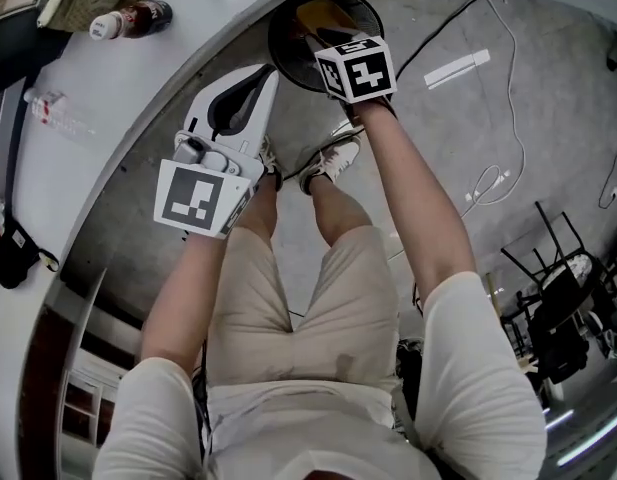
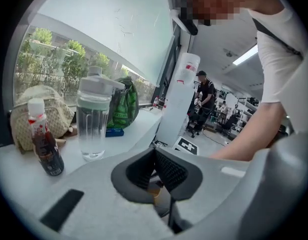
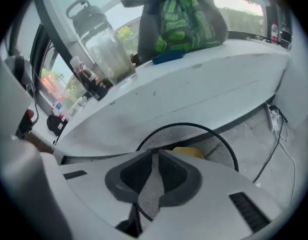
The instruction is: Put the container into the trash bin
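Note:
The black mesh trash bin (image 1: 284,30) stands on the floor under the curved white table's edge. A yellow container (image 1: 324,13) lies inside it, also showing in the right gripper view as a yellow container (image 3: 189,152) behind the bin's mesh wall (image 3: 166,136). My right gripper (image 3: 154,155) hangs over the bin, pointing steeply down; its jaws stand slightly apart with nothing between them. In the head view its marker cube (image 1: 355,65) covers the jaws. My left gripper (image 2: 154,151) sits to the left beside the table edge, jaws together at the tips and empty.
On the white table (image 1: 98,108) stand a dark drink bottle (image 2: 44,145), a clear water bottle (image 2: 93,118), a green bag (image 2: 123,104) and a woven bag (image 2: 31,115). My feet (image 1: 328,160) are by the bin. Cables (image 1: 508,98) lie on the floor; black chairs (image 1: 563,303) stand right.

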